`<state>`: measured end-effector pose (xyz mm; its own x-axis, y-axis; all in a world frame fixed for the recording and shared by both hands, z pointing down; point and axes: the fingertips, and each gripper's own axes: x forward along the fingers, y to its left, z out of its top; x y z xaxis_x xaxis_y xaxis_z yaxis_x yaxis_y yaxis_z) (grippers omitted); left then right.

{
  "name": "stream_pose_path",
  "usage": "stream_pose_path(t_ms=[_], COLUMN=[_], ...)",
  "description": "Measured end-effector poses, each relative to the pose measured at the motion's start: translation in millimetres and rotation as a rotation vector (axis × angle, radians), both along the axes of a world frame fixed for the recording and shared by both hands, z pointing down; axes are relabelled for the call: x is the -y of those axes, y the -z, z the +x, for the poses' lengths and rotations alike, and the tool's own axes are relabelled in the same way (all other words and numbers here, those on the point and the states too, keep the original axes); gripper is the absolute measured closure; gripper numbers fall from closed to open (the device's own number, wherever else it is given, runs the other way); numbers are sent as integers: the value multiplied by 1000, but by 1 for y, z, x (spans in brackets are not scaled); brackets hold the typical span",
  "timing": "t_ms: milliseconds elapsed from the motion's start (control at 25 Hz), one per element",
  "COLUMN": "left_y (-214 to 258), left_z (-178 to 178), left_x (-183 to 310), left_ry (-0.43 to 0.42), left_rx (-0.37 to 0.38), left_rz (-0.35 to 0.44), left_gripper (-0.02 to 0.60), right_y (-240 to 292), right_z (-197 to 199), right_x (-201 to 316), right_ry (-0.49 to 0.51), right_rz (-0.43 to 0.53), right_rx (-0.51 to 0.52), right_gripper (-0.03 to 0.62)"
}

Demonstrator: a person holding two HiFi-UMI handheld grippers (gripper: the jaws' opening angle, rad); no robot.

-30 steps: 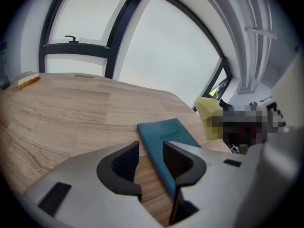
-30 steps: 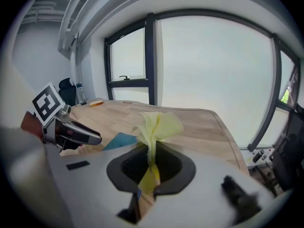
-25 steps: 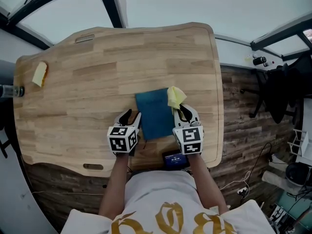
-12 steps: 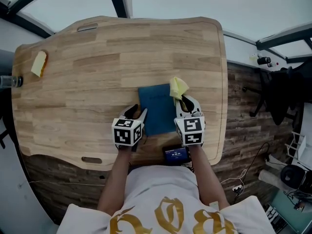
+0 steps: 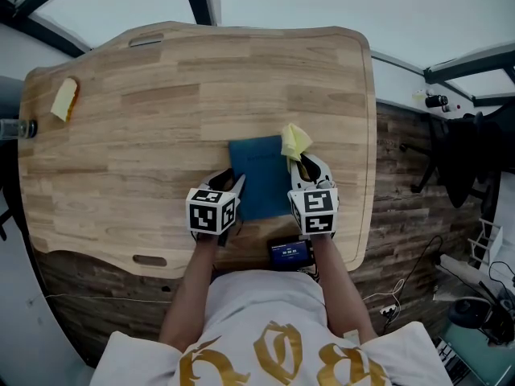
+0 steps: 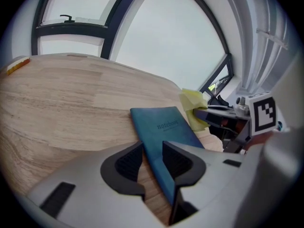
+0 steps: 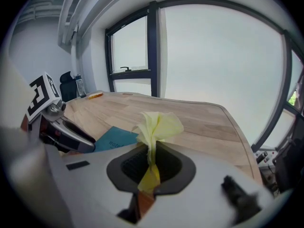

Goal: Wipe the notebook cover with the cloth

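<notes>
A blue notebook (image 5: 259,175) lies flat on the wooden table (image 5: 161,79), near its front edge. My left gripper (image 5: 229,186) straddles the notebook's (image 6: 166,127) left edge; its jaws have just been closing, with that edge between them and bare wood still showing beside the left pad (image 6: 127,161). My right gripper (image 5: 302,167) is shut on a yellow cloth (image 5: 294,141), which sticks up from its jaws at the notebook's far right corner. In the right gripper view the cloth (image 7: 156,125) is pinched between the pads, with the notebook (image 7: 114,137) lower left.
A small yellow and orange thing (image 5: 64,100) lies at the table's far left, with a bottle (image 5: 16,127) at that edge. A dark device with a blue screen (image 5: 291,255) sits at the front edge. A black chair (image 5: 475,151) stands on the floor at right.
The left gripper has edged in onto the notebook's left edge and its jaws have narrowed a little. The right gripper with the cloth has sunk slightly by the notebook's right side.
</notes>
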<state>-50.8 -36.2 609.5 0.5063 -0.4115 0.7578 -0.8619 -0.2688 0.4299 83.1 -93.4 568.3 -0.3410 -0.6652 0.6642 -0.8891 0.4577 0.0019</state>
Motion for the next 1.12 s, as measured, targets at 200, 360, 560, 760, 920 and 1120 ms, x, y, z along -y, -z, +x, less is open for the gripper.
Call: stream_pose_path(t_ms=[200,360,560,760,920,1120], left_y=[-1,-2,-3,-3,-2,-3], left_z=[-3,-3,-4,-4,-4,-4], left_x=[1,2,3,2,2,2], left_ry=[25,32,40,42,44,43], left_rx=[6,-11,-20,-27,-32,-41], left_rz=[-11,-19,-25,-26,-27,-30], left_gripper=[471,481,486,489,491,492], right_y=[-2,-1,-3,-7,-12,-29], right_z=[-2,-2,-4,-5,-5,-8], right_x=[3,6,9,10,10,5], right_ry=[5,5,12,18,24,42], right_rz=[-1,-1,-1,-11,-34,-80], right_rx=[-4,-11,-12,-25,-42,-59], right_gripper=[557,557,557,557,557,557])
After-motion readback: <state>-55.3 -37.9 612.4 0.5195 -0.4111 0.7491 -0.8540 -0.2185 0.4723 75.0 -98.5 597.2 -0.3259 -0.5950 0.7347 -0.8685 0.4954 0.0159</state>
